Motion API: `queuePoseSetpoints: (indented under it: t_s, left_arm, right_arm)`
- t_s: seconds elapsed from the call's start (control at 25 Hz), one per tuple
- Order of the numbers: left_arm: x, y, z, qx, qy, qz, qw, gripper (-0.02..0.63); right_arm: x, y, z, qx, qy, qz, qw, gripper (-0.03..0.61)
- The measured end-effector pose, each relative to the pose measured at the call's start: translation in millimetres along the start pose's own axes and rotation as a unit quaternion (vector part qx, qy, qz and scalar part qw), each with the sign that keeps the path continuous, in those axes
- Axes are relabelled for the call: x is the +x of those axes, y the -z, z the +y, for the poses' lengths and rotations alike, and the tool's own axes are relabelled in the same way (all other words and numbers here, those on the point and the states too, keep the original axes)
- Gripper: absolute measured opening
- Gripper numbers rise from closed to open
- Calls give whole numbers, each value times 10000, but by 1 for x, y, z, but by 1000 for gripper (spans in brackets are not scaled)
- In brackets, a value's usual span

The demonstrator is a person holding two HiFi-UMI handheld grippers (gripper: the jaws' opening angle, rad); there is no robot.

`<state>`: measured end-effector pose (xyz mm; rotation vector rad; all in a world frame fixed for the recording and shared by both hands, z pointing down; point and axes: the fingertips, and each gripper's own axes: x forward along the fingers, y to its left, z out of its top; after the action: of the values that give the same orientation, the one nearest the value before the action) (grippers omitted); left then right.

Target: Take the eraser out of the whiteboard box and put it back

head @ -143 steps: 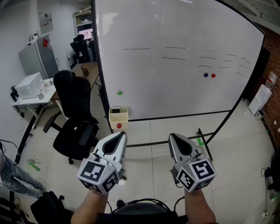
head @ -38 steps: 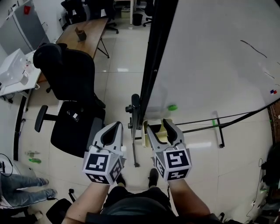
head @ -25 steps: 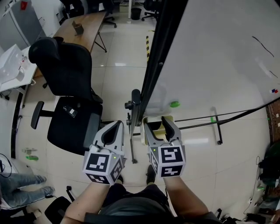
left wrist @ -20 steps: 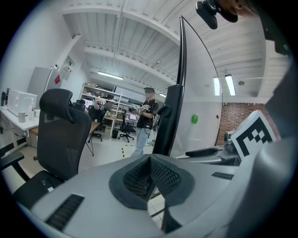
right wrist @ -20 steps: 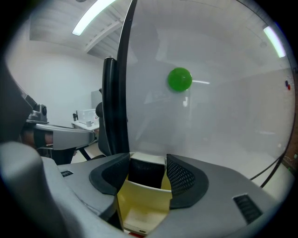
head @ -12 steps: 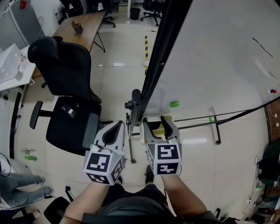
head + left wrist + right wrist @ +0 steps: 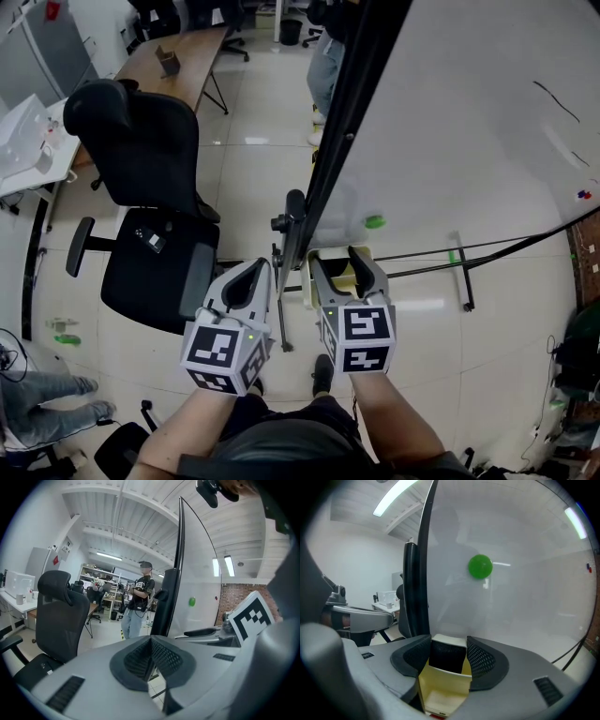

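Jaws of our right gripper (image 7: 339, 261) gaped astride the eraser (image 7: 447, 657) in the whiteboard box (image 7: 440, 688), so we judged a square squeeze best; left gripper (image 7: 151, 644) pinched closed, empty.

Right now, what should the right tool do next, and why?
Probably close the right tool on the black eraser: its jaws stand apart on either side of it, and the eraser sits in the yellow box, not yet gripped.
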<state>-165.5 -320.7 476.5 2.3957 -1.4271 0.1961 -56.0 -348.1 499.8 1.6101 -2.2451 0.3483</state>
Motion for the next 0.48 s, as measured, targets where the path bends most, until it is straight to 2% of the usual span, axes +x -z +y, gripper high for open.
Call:
queuePoseSetpoints:
  t_s: [0.2, 0.48]
  left_arm:
    - [-10, -25, -7, 69, 10, -216, 9997, 32]
    - [-42, -85, -27, 286, 43, -738, 9969, 32]
  right_arm:
    - [-25, -35, 2, 37, -91, -464, 9989, 255]
    - [-79, -101, 11, -51, -209, -1200, 9925, 255]
